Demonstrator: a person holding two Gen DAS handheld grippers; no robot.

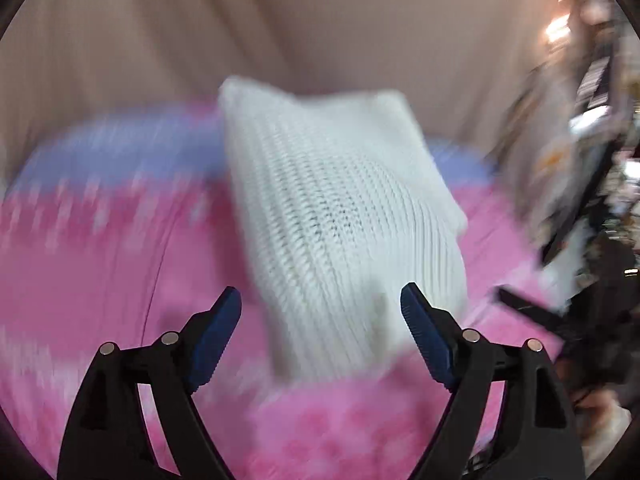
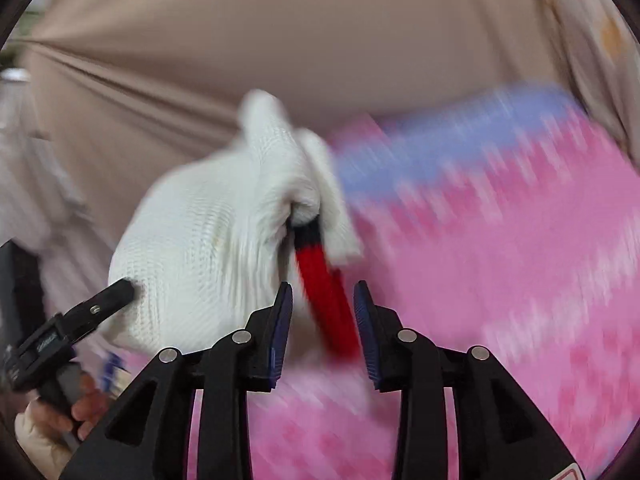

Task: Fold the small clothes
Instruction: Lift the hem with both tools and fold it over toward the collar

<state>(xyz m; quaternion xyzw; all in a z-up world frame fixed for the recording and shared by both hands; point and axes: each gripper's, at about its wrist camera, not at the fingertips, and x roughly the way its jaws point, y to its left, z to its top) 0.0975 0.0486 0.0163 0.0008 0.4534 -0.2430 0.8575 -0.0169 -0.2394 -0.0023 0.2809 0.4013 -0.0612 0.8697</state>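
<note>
A white ribbed knit garment (image 1: 340, 216) hangs bunched over the pink bedsheet (image 1: 100, 272), blurred by motion. My left gripper (image 1: 320, 298) is open wide, with the knit's lower edge just beyond its blue pads and neither pad pressing on it. In the right wrist view the same white garment (image 2: 208, 240) shows a red and black trim band (image 2: 324, 304). That band runs down between the fingers of my right gripper (image 2: 323, 292), which stands open with a gap on both sides of it. One black finger (image 2: 116, 292) of the left gripper touches the knit's left side, with a person's hand (image 2: 80, 408) below it.
The pink patterned sheet (image 2: 520, 280) has a blue band (image 2: 460, 140) at its far end. A beige curtain (image 2: 320, 40) hangs behind the bed. Blurred dark clutter and lights (image 1: 592, 160) fill the right edge of the left wrist view.
</note>
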